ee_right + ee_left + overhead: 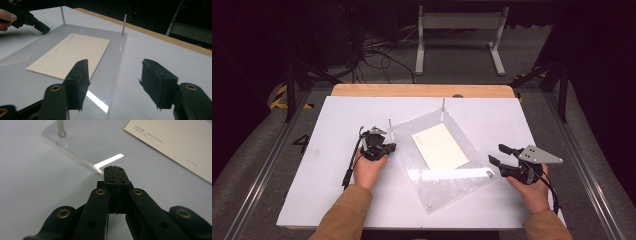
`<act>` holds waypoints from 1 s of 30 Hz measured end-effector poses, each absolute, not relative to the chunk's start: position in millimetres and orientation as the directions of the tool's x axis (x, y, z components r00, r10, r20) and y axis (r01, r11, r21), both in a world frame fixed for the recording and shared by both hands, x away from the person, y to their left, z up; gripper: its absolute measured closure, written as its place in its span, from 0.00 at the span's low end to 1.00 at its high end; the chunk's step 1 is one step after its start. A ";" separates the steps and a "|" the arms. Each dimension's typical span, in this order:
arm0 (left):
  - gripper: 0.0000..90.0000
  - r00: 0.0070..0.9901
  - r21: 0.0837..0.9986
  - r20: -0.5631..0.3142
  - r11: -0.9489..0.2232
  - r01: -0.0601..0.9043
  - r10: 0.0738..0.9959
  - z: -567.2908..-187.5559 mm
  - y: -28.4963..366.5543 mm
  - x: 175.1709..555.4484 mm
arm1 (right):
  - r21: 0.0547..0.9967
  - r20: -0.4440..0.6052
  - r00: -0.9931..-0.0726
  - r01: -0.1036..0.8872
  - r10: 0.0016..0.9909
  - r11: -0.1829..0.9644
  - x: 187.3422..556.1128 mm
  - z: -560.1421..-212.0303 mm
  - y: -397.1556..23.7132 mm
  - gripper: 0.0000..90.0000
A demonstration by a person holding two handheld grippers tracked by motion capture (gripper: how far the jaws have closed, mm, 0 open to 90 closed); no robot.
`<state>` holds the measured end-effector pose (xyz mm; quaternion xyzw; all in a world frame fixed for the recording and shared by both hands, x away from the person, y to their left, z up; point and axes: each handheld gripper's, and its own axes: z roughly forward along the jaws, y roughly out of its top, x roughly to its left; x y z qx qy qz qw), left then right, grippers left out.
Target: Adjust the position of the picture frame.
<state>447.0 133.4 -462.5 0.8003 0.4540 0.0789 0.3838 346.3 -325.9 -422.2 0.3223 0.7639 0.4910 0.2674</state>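
Observation:
A clear acrylic plate point(452, 175) lies turned at an angle on the white table point(332, 195), with a cream card point(439, 146) resting on it. My left gripper point(389, 147) is shut with nothing in it, and its tip point(115, 167) sits at the plate's left edge point(82, 142), near the card point(175, 142). My right gripper point(497, 153) is open at the plate's right corner. In the right gripper view its jaws point(116, 75) straddle the plate's edge point(117, 50) without pressing on it; the card point(72, 52) lies ahead and the left gripper point(37, 25) is at the far side.
Thin metal posts point(443, 105) point(390, 122) stand upright at the plate's far corners. A wooden strip point(422, 90) runs along the table's far edge. Beyond it are a white frame stand point(459, 30) and cables on the floor.

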 end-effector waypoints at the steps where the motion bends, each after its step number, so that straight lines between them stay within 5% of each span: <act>1: 1.00 0.576 0.691 -0.225 -0.288 0.663 0.786 -463.2 134.1 447.2 | 0.923 -0.092 -0.649 0.230 0.755 0.310 346.3 -422.2 -325.9 0.54; 9: 0.93 0.594 0.718 -0.198 -0.297 0.629 0.780 -454.9 137.0 435.7 | 0.859 -0.121 -0.664 0.302 0.738 0.413 347.5 -419.8 -325.9 0.91; 23: 0.86 0.660 0.740 -0.171 -0.347 0.576 0.731 -439.7 154.8 397.7 | 0.680 -0.074 -0.659 0.516 0.748 0.521 359.9 -433.6 -320.8 0.99; 30: 0.84 0.679 0.755 -0.236 -0.308 0.579 0.695 -438.2 169.4 382.7 | 0.627 -0.052 -0.689 0.541 0.723 0.561 362.6 -441.2 -317.8 1.00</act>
